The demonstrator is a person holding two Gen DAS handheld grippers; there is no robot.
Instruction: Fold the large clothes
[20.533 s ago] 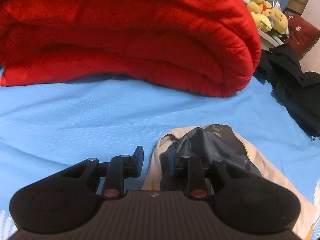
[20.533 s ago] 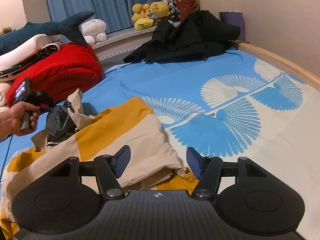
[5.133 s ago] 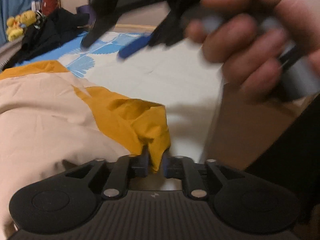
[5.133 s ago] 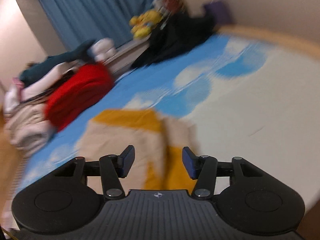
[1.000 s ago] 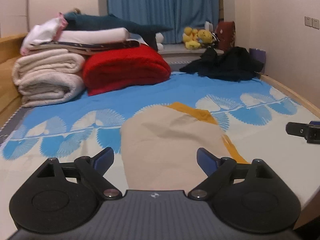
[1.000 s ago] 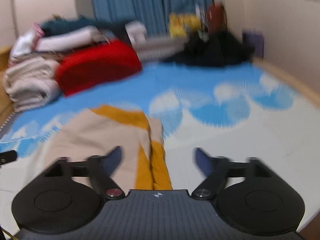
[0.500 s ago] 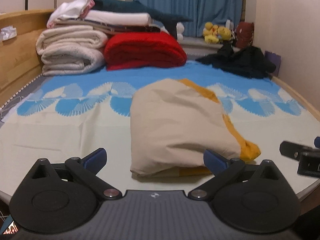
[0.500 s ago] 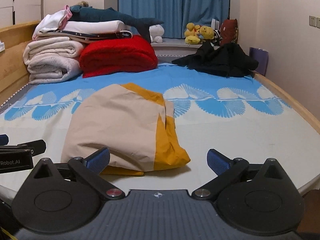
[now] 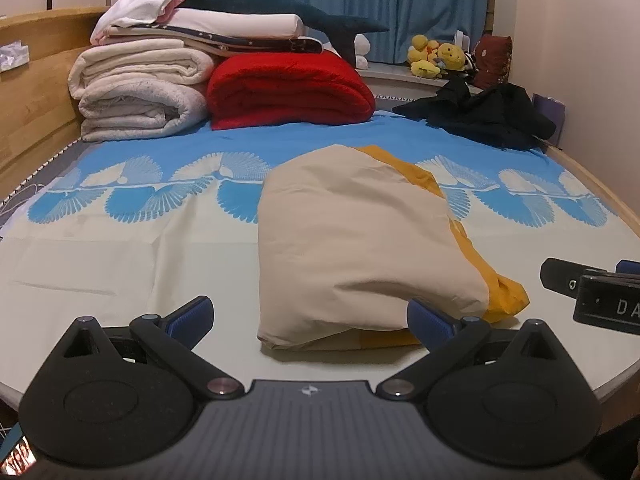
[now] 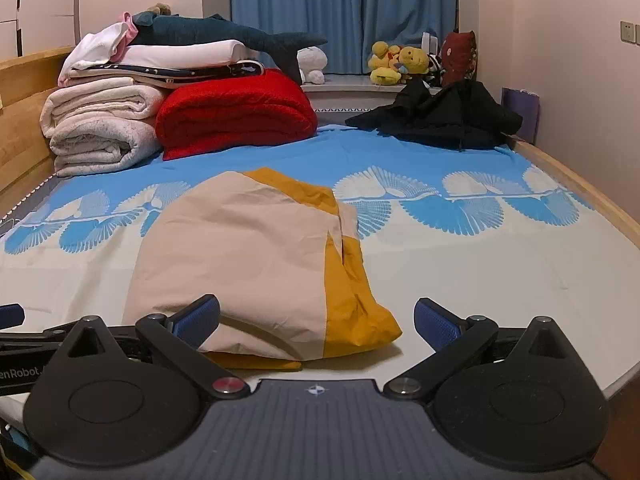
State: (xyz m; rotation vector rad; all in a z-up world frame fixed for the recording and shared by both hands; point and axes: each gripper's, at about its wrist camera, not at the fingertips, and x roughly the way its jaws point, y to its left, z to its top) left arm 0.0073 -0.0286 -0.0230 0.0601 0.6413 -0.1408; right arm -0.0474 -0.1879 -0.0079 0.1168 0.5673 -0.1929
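Note:
A beige and mustard-yellow garment point(image 9: 360, 240) lies folded into a compact bundle on the bed, beige on top and yellow along its right edge; it also shows in the right wrist view point(image 10: 256, 264). My left gripper point(image 9: 310, 318) is open and empty, just in front of the bundle's near edge. My right gripper point(image 10: 316, 322) is open and empty, also in front of the near edge. The right gripper's tip shows at the right of the left wrist view point(image 9: 592, 292).
The bed sheet point(image 10: 500, 264) is cream with a blue fan pattern. At the back are stacked white blankets point(image 9: 136, 92), a red blanket point(image 9: 288, 92), a plush shark point(image 9: 280, 4), black clothes point(image 10: 440, 120) and yellow plush toys point(image 10: 392, 64). Wooden bed rails run along both sides.
Both grippers have drawn back slightly toward the foot of the bed over the last second, staying open. The garment lies still. Five seconds ago the left gripper was shut on its yellow corner.

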